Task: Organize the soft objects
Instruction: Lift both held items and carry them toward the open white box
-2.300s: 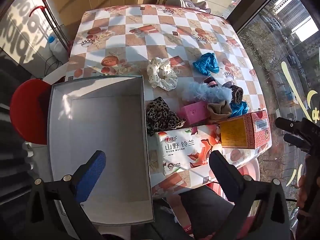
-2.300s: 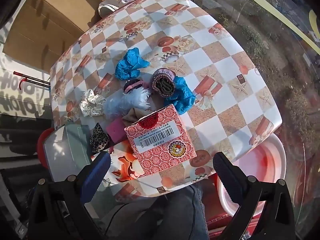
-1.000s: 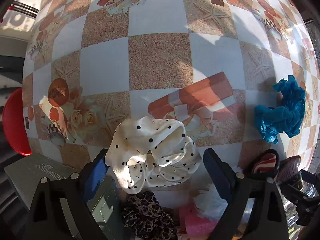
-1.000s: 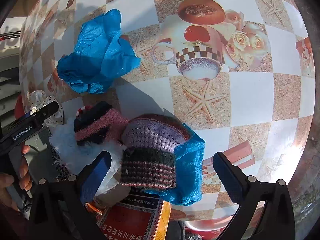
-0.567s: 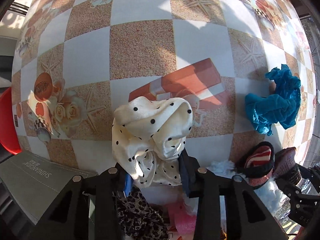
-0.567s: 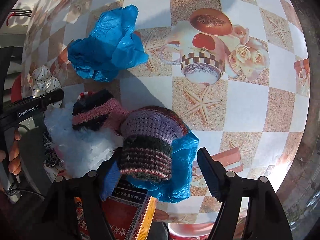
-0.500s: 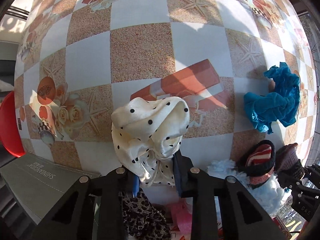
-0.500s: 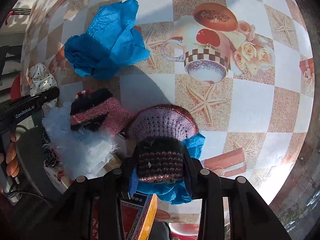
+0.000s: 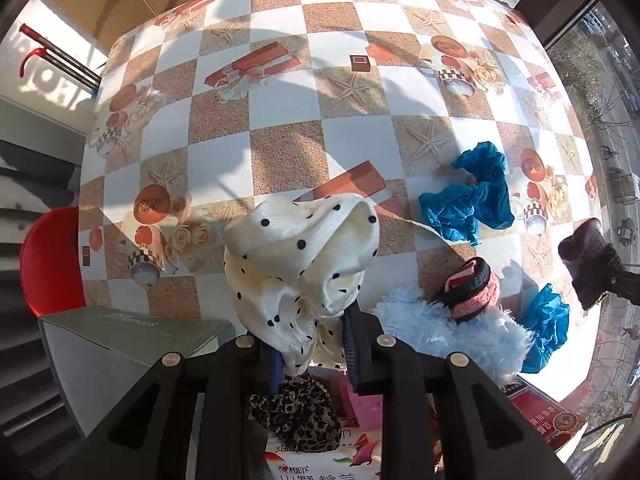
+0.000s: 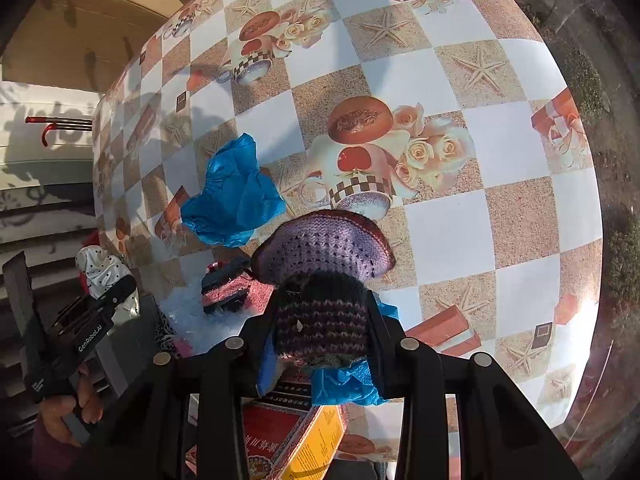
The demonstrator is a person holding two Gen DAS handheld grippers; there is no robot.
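Observation:
My left gripper (image 9: 314, 344) is shut on the cream polka-dot scrunchie (image 9: 304, 256), which hangs lifted above the checked tablecloth (image 9: 288, 152). My right gripper (image 10: 320, 340) is shut on a purple and dark striped knitted piece (image 10: 324, 276), also raised off the table. In the left wrist view that knitted piece (image 9: 588, 264) shows at the right edge. On the table lie a blue crumpled scrunchie (image 9: 472, 196), a pale blue fluffy one (image 9: 460, 336), a pink and black band (image 9: 472, 288), another blue piece (image 9: 548, 324) and a leopard-print scrunchie (image 9: 296, 416).
The grey box (image 9: 120, 344) stands at the table's left front edge. A tissue pack (image 9: 316, 464) and a red and yellow carton (image 10: 296, 436) lie near the front. A red stool (image 9: 48, 260) sits left of the table. A hand (image 10: 64, 412) holds the left gripper.
Both grippers closed, the left on the polka-dot scrunchie and the right on the knitted piece. Both then rose, carrying their pieces up off the table.

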